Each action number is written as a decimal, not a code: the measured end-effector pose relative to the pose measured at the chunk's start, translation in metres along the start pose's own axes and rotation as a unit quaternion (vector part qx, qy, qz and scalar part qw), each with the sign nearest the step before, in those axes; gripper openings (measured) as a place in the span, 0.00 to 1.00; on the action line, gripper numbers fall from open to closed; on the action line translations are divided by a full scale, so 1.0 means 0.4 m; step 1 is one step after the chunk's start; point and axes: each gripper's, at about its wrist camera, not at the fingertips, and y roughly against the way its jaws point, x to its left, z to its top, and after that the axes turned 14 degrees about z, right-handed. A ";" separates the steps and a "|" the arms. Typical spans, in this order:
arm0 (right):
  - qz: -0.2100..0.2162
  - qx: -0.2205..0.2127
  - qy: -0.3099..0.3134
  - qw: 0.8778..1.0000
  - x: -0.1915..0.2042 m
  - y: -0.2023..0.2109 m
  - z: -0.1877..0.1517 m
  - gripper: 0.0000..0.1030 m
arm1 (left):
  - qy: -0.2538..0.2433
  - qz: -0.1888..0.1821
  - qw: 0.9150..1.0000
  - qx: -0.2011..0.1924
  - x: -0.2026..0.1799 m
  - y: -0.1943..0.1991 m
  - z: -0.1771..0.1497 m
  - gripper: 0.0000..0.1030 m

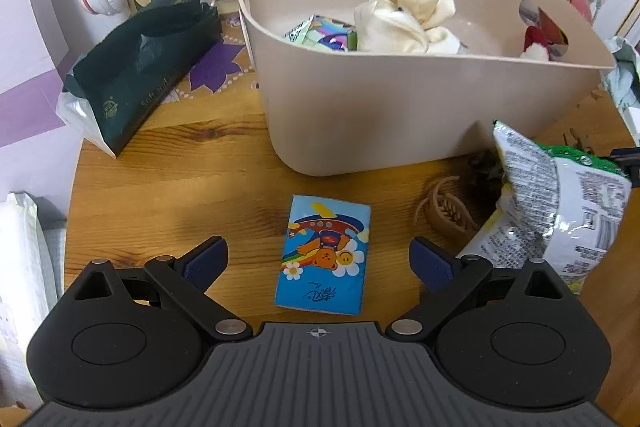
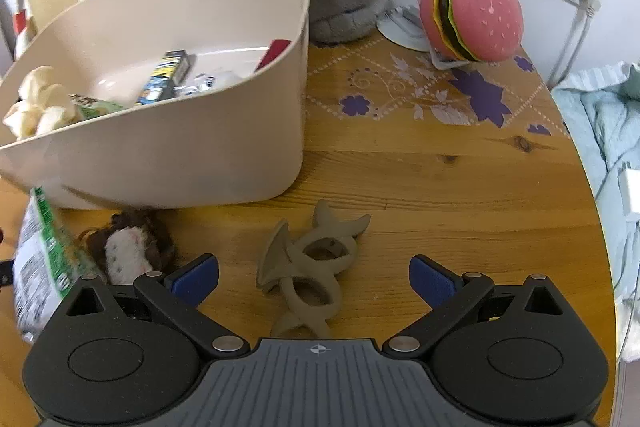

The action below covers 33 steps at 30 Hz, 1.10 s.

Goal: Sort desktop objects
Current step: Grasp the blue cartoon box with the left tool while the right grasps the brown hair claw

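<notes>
"Soft and" is read on the dark tissue pack (image 1: 140, 75). The blue card packet (image 1: 323, 255) lies lengthwise between the wide-open, empty left gripper (image 1: 318, 262); the right gripper (image 2: 314, 279) is likewise spread around the hair claw (image 2: 308, 267).

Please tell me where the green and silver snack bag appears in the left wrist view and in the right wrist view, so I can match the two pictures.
Left wrist view: the snack bag lies at the right edge, right of the brown hair claw.
Right wrist view: it sits at the left edge, beside a furry brown toy.
Shared landmark: the beige bin, just behind the bag in both.
</notes>
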 end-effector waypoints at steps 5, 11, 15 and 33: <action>-0.010 0.005 -0.017 1.000 -0.006 -0.028 0.009 0.98 | -0.003 0.018 1.000 0.004 -0.004 -0.019 0.001 0.96; -0.006 0.012 -0.025 1.000 -0.012 -0.046 0.013 0.85 | -0.009 0.027 0.999 0.017 -0.012 -0.043 0.000 0.96; 0.001 0.016 -0.033 0.999 -0.016 -0.058 0.009 0.74 | -0.019 0.040 0.999 0.013 -0.019 -0.048 -0.003 0.94; 0.002 -0.010 -0.072 0.997 -0.027 -0.028 -0.011 0.43 | -0.036 0.011 0.999 -0.007 -0.005 -0.019 -0.014 0.45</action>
